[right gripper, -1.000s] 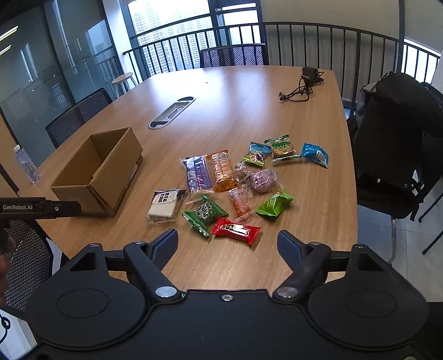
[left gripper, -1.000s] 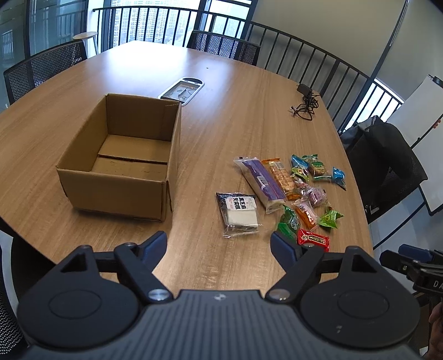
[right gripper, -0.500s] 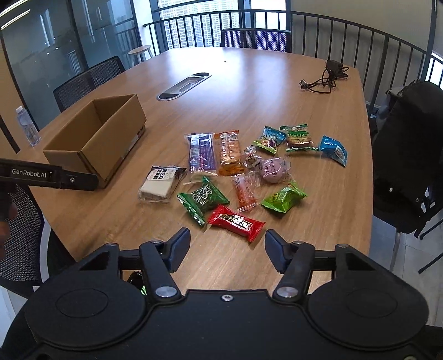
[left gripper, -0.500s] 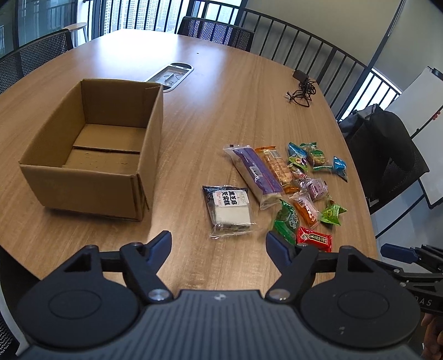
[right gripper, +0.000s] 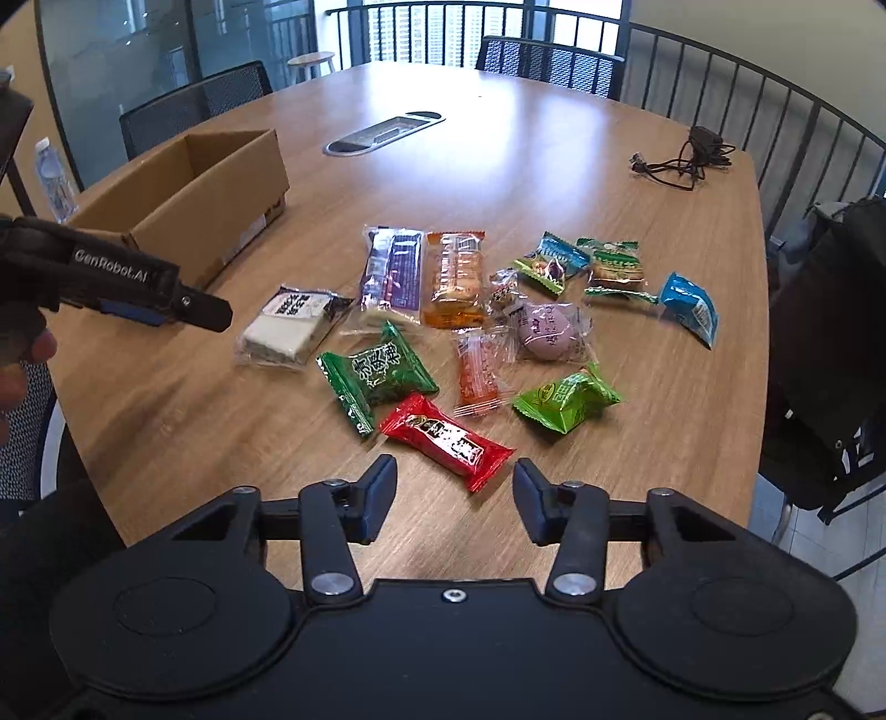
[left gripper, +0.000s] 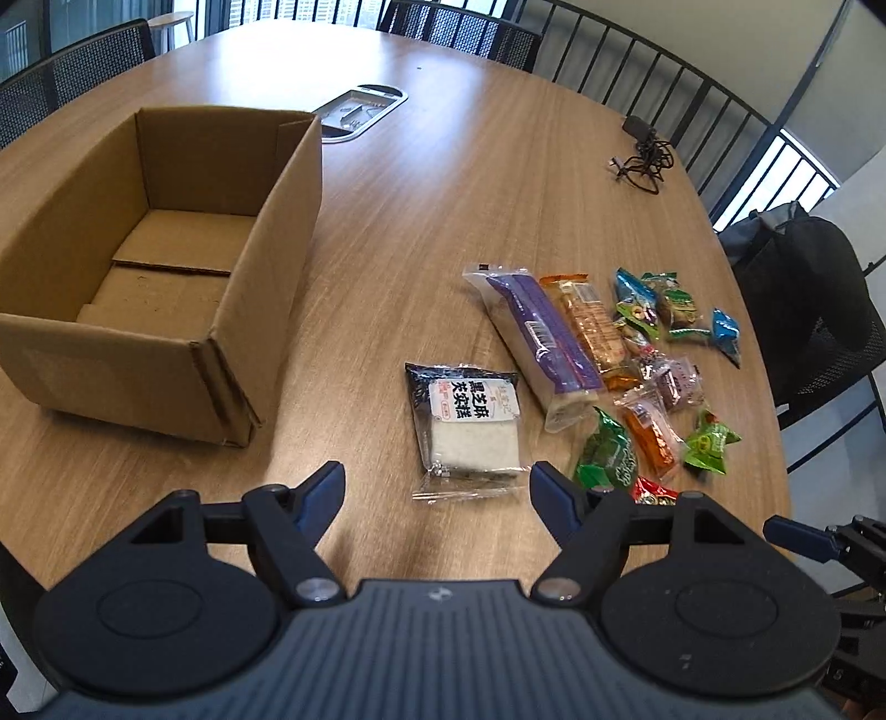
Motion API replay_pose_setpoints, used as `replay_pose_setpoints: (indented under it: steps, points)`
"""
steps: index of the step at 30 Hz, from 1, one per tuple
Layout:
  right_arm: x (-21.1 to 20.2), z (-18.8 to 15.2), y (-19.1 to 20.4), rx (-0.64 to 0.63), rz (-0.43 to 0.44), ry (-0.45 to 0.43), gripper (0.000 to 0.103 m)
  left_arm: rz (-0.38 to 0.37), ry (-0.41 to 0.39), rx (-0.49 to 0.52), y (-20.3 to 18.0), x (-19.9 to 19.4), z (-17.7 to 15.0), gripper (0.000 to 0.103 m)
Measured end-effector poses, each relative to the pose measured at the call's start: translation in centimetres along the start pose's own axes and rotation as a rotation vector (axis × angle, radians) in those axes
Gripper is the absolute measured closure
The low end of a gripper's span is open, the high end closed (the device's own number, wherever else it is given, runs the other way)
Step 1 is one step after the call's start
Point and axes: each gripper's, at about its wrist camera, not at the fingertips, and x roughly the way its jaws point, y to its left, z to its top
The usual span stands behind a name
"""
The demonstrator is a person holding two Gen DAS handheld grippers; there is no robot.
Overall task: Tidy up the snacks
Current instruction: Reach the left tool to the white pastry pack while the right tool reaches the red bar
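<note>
office meeting room | long wooden conference table (right gripper: 554,166) with cable hatch (right gripper: 384,132) | mesh office chairs (right gripper: 548,60) | glass partition (right gripper: 111,50) | whiteboard (left gripper: 853,183)

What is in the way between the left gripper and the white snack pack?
Nothing visible. The left gripper is open, and the white snack pack lies just ahead of it on bare table. The cardboard box sits off to the left, with only open tabletop between it and the pack.
</note>
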Motion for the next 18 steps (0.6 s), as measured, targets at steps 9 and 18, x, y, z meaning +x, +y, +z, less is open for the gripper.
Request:
replay_pose_setpoints:
  steps: [9,18]
  points:
    - [2.3,0.6,0.1,-0.041,-0.022,0.042,0.06,0.002,0.015,-0.035,-0.5,1.8,0.2,0.03]
    - [4.3,1.2,0.9,-0.081,-0.027,0.068,0.06,0.023,0.026,-0.027,-1.4,2.9,0.0,0.03]
